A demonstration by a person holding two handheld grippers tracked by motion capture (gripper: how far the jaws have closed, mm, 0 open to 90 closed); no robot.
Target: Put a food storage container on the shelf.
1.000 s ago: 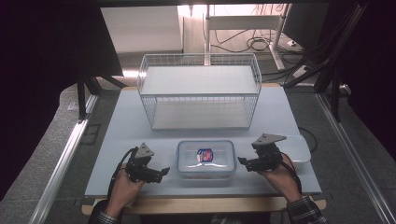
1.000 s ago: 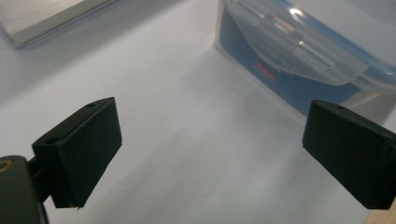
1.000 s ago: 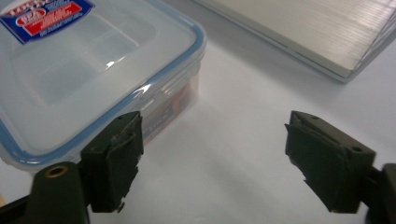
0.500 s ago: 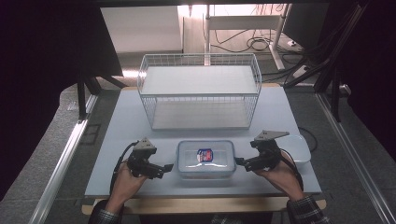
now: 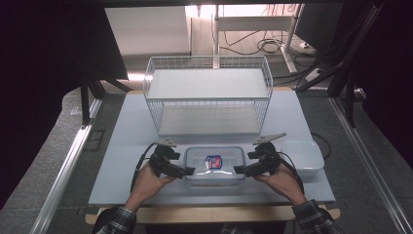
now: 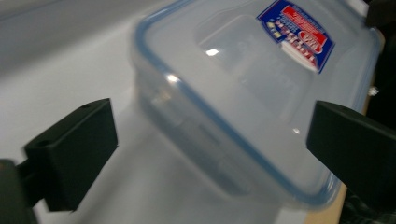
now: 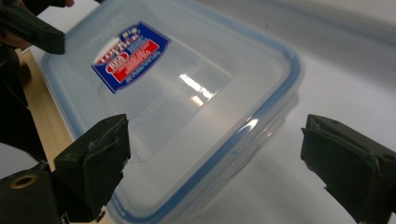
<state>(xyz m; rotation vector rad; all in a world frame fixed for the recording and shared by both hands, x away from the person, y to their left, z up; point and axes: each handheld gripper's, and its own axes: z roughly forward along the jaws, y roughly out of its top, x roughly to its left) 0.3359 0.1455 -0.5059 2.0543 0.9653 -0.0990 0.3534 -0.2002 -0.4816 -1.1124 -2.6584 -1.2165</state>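
On the bench [image 5: 122, 146], the left gripper [image 5: 189, 171] has its jaws apart at the left end of the lidded container [image 5: 214, 163]. The container lies near the front edge. The right gripper [image 5: 239, 169], its jaws apart after closing slightly, faces the right end.

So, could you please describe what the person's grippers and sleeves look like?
Both the left gripper and the right gripper are black, each ending in two blocky black jaws. A grey three-cornered plate sits on top of the right one, a similar one on the left. A black cable trails from the left gripper. The sleeves are dark plaid.
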